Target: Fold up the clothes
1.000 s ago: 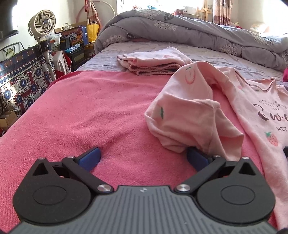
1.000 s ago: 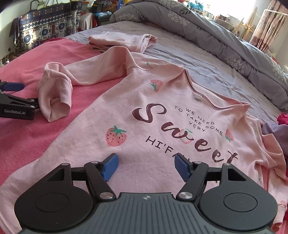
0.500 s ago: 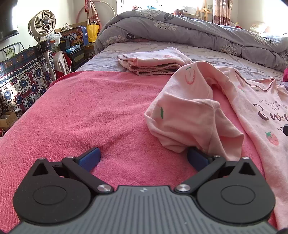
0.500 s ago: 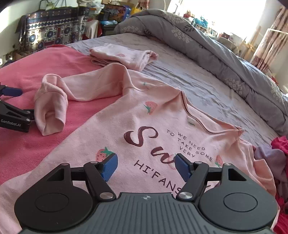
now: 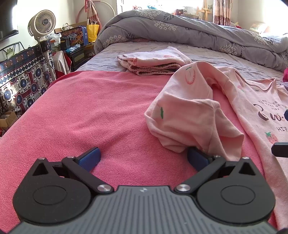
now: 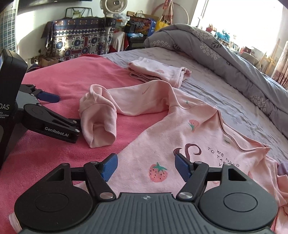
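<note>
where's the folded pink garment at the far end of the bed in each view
Left wrist view: the folded pale pink cotton garment lies upper centre, on the grey bedsheet just past the pink towel's far edge.
Right wrist view: it lies upper centre, slightly right, beyond the shirt's bunched sleeve.
Shared landmark: the beige round pedestal fan, upper left in the first, top centre in the second.

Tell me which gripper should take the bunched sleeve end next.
Left, probably. The left gripper sits open right at the sleeve cuff, one finger tucked under its edge. The right gripper hovers open over the shirt's chest print, farther away.
</note>
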The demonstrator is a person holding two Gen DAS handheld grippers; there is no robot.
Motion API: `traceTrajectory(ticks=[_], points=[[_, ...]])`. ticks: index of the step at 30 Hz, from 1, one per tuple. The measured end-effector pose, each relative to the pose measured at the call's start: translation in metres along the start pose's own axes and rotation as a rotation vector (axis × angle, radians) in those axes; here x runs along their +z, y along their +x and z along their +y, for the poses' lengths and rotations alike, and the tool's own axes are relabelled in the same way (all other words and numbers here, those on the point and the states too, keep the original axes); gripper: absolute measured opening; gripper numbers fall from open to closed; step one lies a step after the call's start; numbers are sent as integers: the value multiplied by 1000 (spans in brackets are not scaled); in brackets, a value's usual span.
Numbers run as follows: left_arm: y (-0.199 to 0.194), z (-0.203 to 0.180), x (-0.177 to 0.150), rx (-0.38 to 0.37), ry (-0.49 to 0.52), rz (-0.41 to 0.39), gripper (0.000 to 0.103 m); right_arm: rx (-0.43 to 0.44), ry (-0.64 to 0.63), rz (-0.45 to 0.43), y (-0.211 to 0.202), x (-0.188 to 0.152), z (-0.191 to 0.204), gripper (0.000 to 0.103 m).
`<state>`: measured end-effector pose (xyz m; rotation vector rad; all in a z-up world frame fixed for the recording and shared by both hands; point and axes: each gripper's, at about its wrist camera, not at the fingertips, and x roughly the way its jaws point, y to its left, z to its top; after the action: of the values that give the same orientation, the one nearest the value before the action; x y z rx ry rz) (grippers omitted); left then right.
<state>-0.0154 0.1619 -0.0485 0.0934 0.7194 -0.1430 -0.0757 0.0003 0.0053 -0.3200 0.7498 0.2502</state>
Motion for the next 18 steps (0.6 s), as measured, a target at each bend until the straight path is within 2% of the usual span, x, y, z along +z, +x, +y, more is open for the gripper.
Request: traceTrajectory(ticks=[18], points=[[0,1,0,0,1,0,103,-51,31,56,6,-8,-13,71]])
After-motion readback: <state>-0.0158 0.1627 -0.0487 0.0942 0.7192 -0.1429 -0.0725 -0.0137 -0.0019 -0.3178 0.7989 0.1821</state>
